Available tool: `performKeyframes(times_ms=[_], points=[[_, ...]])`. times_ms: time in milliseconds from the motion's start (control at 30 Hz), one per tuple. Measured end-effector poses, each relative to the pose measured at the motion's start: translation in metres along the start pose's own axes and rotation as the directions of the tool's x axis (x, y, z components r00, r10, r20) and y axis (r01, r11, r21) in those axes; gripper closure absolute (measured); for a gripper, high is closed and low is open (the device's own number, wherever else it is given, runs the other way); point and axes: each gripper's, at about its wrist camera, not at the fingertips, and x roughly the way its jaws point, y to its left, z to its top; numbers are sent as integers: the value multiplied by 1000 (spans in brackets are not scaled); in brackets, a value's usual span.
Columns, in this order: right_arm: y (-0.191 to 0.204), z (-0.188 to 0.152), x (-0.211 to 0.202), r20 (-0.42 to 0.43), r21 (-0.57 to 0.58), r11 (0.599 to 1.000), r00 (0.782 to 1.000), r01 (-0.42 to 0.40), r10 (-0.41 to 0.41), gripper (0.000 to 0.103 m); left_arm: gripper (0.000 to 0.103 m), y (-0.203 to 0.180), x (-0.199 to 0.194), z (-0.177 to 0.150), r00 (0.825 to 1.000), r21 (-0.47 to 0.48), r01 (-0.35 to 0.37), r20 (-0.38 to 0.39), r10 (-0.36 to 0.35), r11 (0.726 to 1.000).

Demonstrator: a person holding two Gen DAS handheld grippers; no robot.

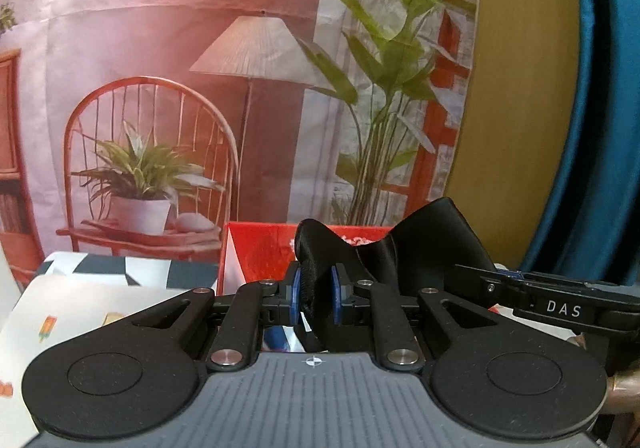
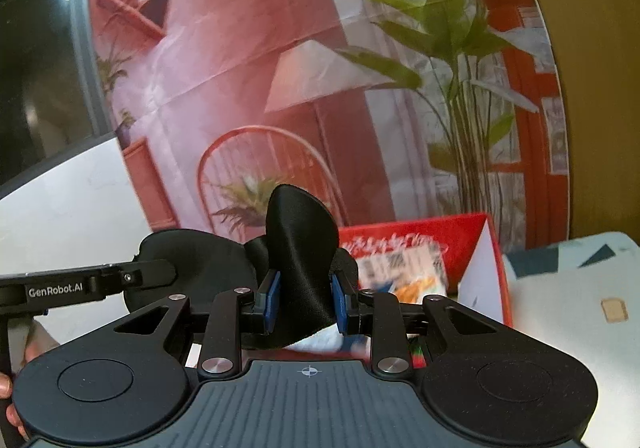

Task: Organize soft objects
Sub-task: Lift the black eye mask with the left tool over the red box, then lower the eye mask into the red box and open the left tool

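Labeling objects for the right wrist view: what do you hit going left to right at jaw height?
Left gripper reaching in → black sleep mask, clamped in the right gripper → red box → patterned tablecloth.

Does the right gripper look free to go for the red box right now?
Probably not yet. The right gripper is shut on one end of the black eye mask, and the left gripper pinches the other end. The red box sits just beyond, nothing blocking it.
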Motion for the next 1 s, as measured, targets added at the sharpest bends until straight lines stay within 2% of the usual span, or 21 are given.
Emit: performKeyframes(times_ms=[167, 300, 433, 567, 833, 867, 933, 1000], points=[[-25, 5, 36, -58, 41, 998, 997, 50, -47, 78, 87, 2, 48, 6, 995, 0, -5, -99, 5, 1000], [-38, -6, 57, -142, 56, 994, 986, 95, -86, 78, 87, 7, 83, -2, 980, -6, 0, -198, -1, 1000], [-48, -16, 71, -213, 63, 990, 971, 124, -108, 78, 87, 8, 107, -9, 964, -7, -2, -264, 0, 1000], [-55, -23, 79, -257, 74, 987, 959, 143, -120, 78, 87, 8, 124, -14, 952, 3, -12, -307, 13, 1000], [-53, -25, 83, -281, 67, 985, 950, 162, -137, 77, 86, 11, 136, -17, 942, 35, -30, -333, 40, 999], [-53, -24, 82, -281, 64, 984, 949, 164, -140, 73, 84, 12, 135, -17, 942, 37, -27, -332, 38, 999], [-50, -24, 81, -277, 42, 983, 947, 178, -160, 67, 72, 16, 132, -15, 945, 36, -27, -326, 38, 999], [-44, -25, 78, -262, -21, 980, 944, 200, -199, 57, 45, 17, 127, -13, 949, 30, -24, -313, 32, 999]])
